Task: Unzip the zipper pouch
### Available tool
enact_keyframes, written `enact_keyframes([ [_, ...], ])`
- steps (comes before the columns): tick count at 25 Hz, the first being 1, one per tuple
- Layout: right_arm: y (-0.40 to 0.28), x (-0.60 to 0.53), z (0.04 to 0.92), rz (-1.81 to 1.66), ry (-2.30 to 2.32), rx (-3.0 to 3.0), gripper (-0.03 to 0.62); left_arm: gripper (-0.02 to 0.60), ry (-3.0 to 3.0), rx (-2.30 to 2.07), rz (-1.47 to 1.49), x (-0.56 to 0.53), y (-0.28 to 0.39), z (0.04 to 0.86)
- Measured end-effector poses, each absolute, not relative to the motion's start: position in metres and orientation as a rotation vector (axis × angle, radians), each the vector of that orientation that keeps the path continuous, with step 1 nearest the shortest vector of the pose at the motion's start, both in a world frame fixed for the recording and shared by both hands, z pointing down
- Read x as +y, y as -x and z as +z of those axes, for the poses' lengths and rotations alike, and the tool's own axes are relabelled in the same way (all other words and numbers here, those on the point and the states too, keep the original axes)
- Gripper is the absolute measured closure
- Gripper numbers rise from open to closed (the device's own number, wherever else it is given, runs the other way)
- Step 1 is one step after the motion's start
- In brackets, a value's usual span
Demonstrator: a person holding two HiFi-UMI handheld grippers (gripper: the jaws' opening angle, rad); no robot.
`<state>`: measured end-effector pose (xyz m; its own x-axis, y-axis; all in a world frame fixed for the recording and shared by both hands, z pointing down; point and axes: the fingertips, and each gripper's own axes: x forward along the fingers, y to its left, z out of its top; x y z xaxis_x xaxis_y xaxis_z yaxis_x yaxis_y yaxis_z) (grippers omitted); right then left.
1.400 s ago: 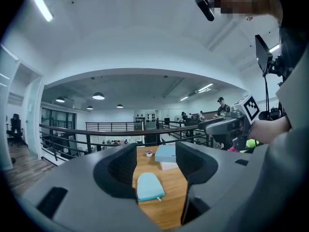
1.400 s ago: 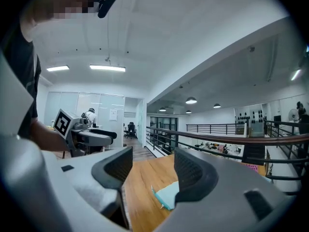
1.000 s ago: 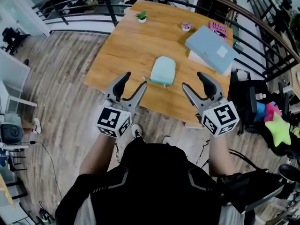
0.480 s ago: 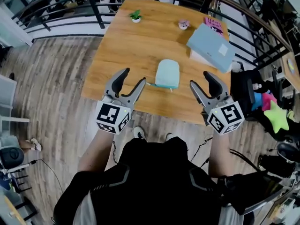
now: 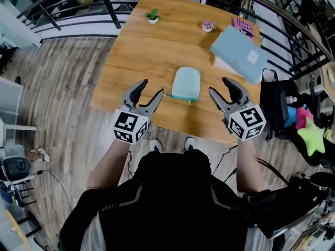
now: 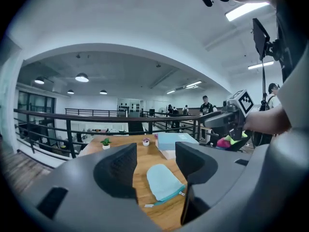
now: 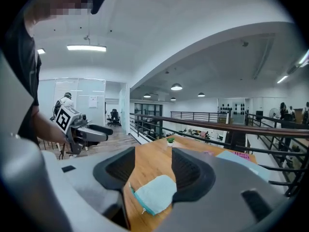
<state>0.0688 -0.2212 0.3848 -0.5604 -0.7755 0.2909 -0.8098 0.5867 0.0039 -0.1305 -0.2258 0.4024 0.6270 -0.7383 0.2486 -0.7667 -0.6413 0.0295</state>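
The pale teal zipper pouch [image 5: 186, 83] lies flat on the wooden table [image 5: 141, 51] near its front edge, its zipper edge facing me with a small pull tag at the right end. My left gripper [image 5: 149, 89] is open just left of the pouch, apart from it. My right gripper [image 5: 220, 87] is open just right of it; its jaws have just been closing a little, with nothing between them. In the left gripper view the pouch [image 6: 164, 181] shows beyond the open left gripper [image 6: 155, 163]. In the right gripper view the pouch [image 7: 154, 193] shows beyond the open right gripper [image 7: 152, 166].
A light blue flat box [image 5: 236, 46] on a white slab sits at the table's right back, a pink book [image 5: 244, 27] behind it. A small potted plant [image 5: 152, 16] and a pink trinket [image 5: 208, 25] stand at the far edge. A black railing surrounds the table; a green star toy [image 5: 313, 140] lies at the right.
Both grippers have come lower and closer in toward the pouch from either side. The pouch has not moved.
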Motion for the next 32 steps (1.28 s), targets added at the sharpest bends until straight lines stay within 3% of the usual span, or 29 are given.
enact_keyframes([
  [18, -0.072, -0.256, 0.562, 0.327, -0.684, -2.532, 0.391, 0.328, -2.261, -1.497, 0.465, -0.192, 0.099, 0.512],
  [32, -0.031, -0.240, 0.666, 0.120, -0.302, -2.367, 0.407, 0.328, -2.068, -1.587, 0.488, -0.146, 0.106, 0.543],
])
